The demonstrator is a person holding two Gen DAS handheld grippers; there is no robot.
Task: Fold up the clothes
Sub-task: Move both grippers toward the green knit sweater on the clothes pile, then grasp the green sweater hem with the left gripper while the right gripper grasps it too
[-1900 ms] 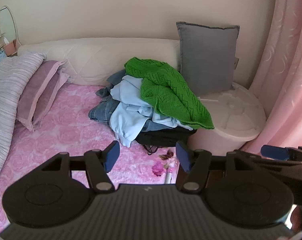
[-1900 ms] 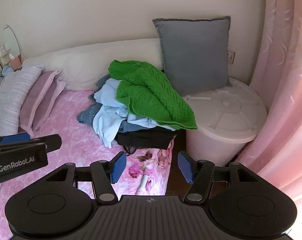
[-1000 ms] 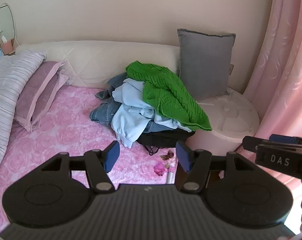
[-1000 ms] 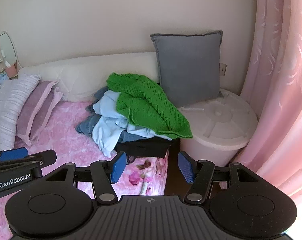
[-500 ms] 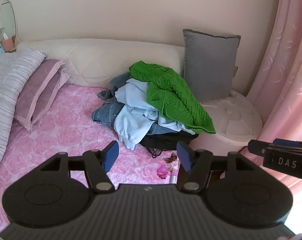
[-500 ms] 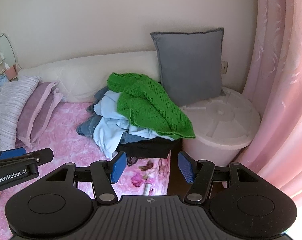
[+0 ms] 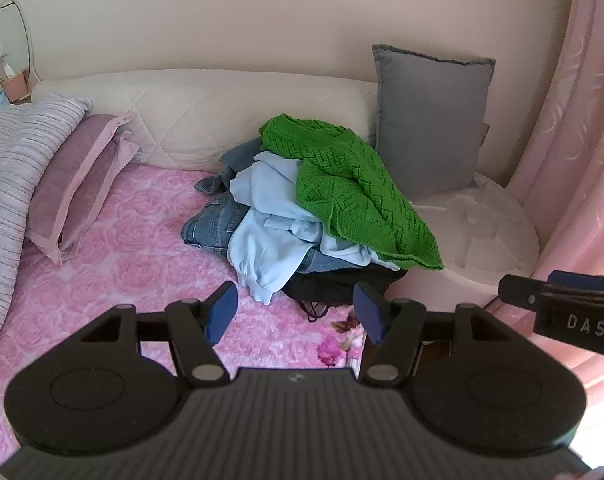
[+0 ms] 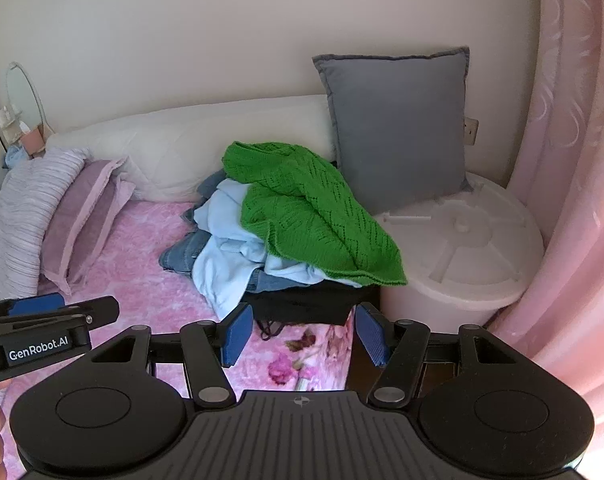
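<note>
Left gripper point(image 7: 295, 312) and right gripper point(image 8: 304, 334), each with jaws spread and empty, held above the pink bedspread point(image 7: 114, 264) short of the clothes pile. Green knit sweater point(image 7: 354, 196) tops the pile, at 12 o'clock from both grippers; light-blue garment point(image 7: 266, 224) beneath it at 9 o'clock, over jeans point(image 7: 212, 226) and a black item point(image 7: 338, 284). Grey cushion point(image 8: 398, 128) and white tub point(image 8: 470, 248) at 2 o'clock
</note>
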